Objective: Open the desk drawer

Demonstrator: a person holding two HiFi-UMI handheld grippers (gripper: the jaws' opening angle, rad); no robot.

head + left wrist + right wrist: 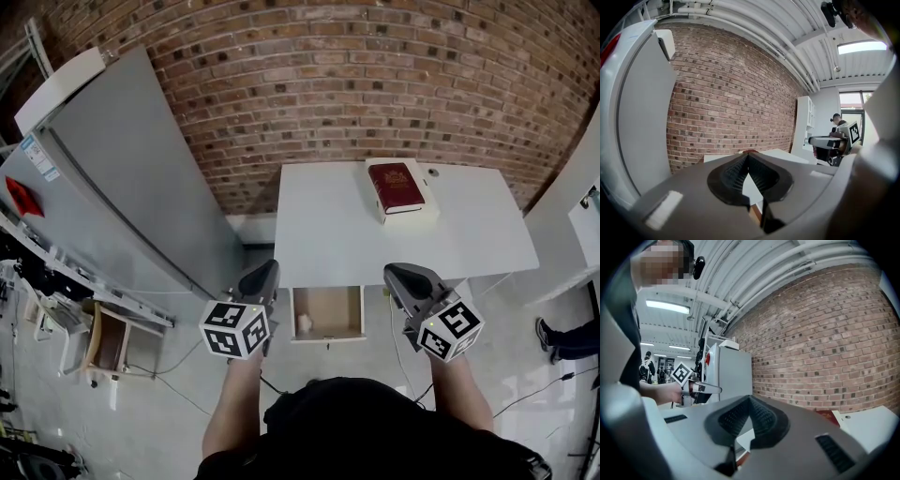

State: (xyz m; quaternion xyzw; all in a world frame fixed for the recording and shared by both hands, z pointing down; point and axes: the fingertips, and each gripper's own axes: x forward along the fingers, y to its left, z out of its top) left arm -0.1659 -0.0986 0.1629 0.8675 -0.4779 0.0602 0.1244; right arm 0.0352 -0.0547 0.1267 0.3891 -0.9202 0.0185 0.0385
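the book lies back right on the desk, the drawer under its front edge.

white desk: white box, red book atop

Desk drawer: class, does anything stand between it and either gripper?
Nothing visible does. The drawer already stands pulled out, and shows between the left gripper and the right gripper, both shut and empty.
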